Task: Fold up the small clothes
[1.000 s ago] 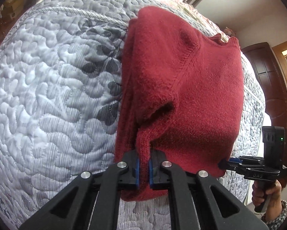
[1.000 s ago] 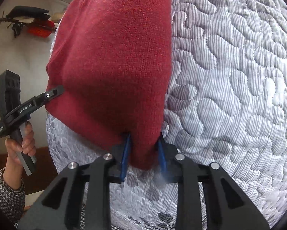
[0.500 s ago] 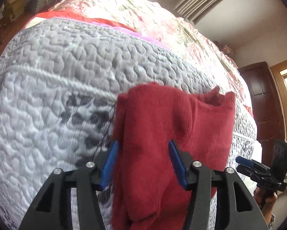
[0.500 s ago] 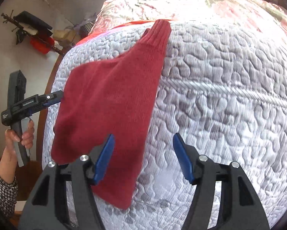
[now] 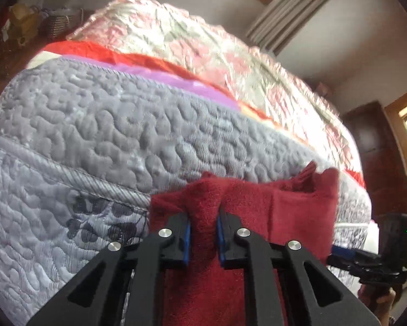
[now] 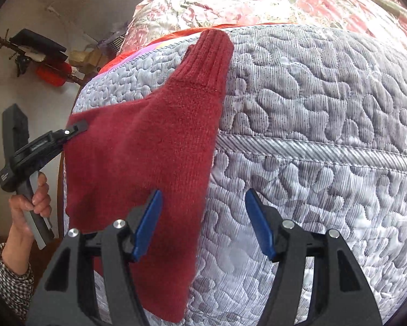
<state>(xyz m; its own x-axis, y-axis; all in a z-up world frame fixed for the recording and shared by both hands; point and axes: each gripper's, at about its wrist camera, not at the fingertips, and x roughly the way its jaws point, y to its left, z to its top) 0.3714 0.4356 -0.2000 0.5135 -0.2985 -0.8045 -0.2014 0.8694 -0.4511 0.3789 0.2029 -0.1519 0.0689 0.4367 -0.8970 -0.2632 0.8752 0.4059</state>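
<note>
The left gripper (image 5: 202, 233) pinches the sweater's (image 6: 149, 146) left edge; the right gripper (image 6: 203, 225), fingers spread, straddles its right edge, sleeve running away across the bed (image 6: 312, 108).

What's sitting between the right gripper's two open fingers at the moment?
In the right wrist view, the right gripper gapes over the red sweater's right edge and bare grey quilted mattress. Neither pad is pressing on the knit.
</note>
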